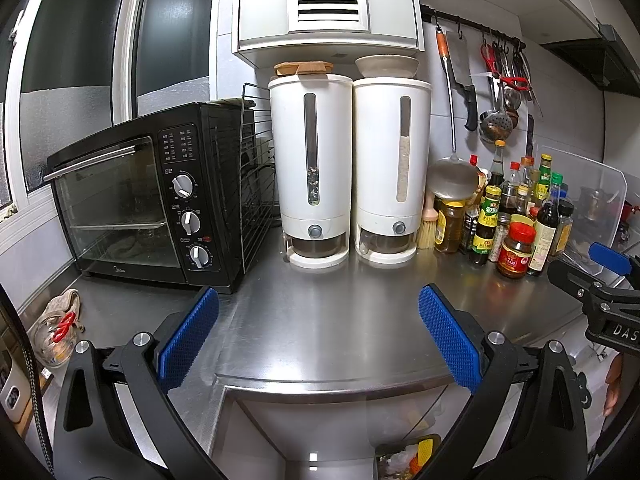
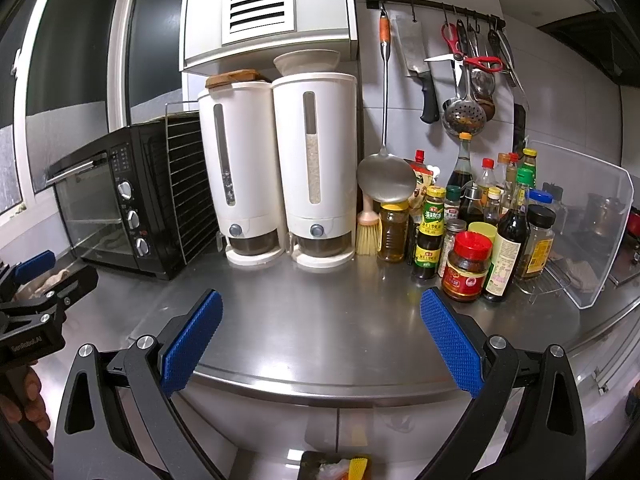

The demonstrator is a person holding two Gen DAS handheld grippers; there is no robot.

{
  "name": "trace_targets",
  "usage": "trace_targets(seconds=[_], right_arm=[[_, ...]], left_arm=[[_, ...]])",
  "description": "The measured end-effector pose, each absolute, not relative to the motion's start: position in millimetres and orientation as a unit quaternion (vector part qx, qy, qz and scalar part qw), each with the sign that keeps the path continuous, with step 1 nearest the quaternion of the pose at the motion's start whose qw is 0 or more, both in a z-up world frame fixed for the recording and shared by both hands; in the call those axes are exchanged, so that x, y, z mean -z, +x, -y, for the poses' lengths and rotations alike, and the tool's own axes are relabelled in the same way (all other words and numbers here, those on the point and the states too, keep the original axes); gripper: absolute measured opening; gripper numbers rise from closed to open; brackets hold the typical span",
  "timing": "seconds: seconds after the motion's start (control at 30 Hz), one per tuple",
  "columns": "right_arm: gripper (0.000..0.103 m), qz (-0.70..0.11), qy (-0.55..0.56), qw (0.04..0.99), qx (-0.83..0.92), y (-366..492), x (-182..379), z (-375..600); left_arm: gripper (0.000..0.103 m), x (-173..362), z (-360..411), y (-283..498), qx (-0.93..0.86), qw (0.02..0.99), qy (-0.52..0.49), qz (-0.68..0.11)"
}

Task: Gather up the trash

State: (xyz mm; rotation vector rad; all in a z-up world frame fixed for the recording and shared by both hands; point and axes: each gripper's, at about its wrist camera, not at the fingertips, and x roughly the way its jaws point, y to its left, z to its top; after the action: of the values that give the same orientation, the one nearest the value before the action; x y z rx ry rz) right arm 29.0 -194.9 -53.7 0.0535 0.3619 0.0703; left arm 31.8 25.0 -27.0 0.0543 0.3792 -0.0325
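Note:
My left gripper [image 1: 318,332] is open and empty, held over the front edge of the steel counter [image 1: 320,312]. My right gripper [image 2: 320,336] is open and empty too, over the same counter [image 2: 320,320] a little to the right. Each gripper shows at the side of the other's view: the right one [image 1: 600,276] and the left one [image 2: 36,280]. Below the counter edge a dark bin with mixed trash and a yellow piece shows in the left wrist view [image 1: 408,460] and in the right wrist view [image 2: 340,468].
A black toaster oven [image 1: 148,200] stands at the left with a wire rack [image 1: 256,176] against it. Two white dispensers [image 1: 348,168] stand at the back. Sauce bottles and jars [image 2: 480,232] crowd the right. A cloth and a glass bowl [image 1: 56,328] lie at the left. A clear splash guard [image 2: 592,220] stands at the far right.

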Motion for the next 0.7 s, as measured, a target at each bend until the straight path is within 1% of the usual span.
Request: trace_targets(seconds=[0.7], right_arm=[[0.1, -0.182, 0.03, 0.982, -0.036, 29.9, 54.7, 193.4]], left_arm=[[0.095, 26.1, -24.8, 31.5, 0.016, 0.982, 0.027, -0.189]])
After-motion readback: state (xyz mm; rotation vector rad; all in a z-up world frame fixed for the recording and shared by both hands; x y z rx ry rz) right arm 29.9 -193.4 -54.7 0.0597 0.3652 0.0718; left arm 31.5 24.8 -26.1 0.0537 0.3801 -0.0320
